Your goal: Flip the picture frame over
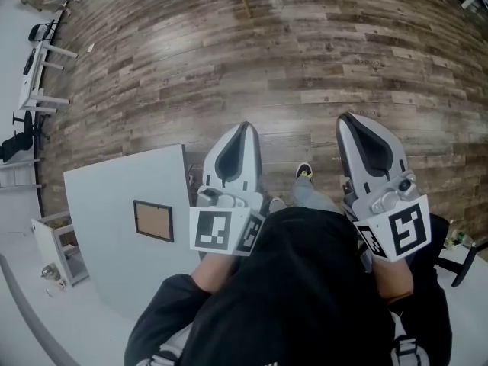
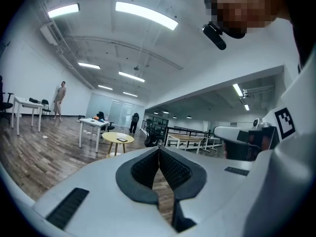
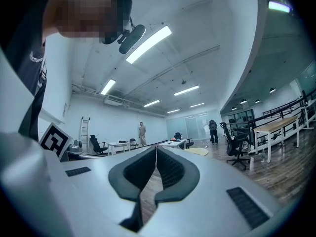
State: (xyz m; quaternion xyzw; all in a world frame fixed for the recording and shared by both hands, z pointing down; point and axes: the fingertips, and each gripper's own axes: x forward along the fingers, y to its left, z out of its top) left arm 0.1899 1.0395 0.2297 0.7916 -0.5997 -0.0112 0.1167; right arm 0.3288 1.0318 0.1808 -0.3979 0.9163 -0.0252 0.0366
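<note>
Picture frame (image 1: 153,220), lower left on the table (image 1: 107,280): probably light, rigid, fragile; grip its edge. Your left gripper (image 1: 245,126) and right gripper (image 1: 345,118) are clenched, empty.

The person wore a black long-sleeved top (image 1: 305,296) and grey trousers (image 1: 311,195). The left gripper (image 1: 245,126) and the right gripper (image 1: 348,119) had smooth pale-grey shells tapering to a point, dark ridged pads (image 2: 173,171) inside, and white cubes (image 1: 223,231) printed with black square markers.
</note>
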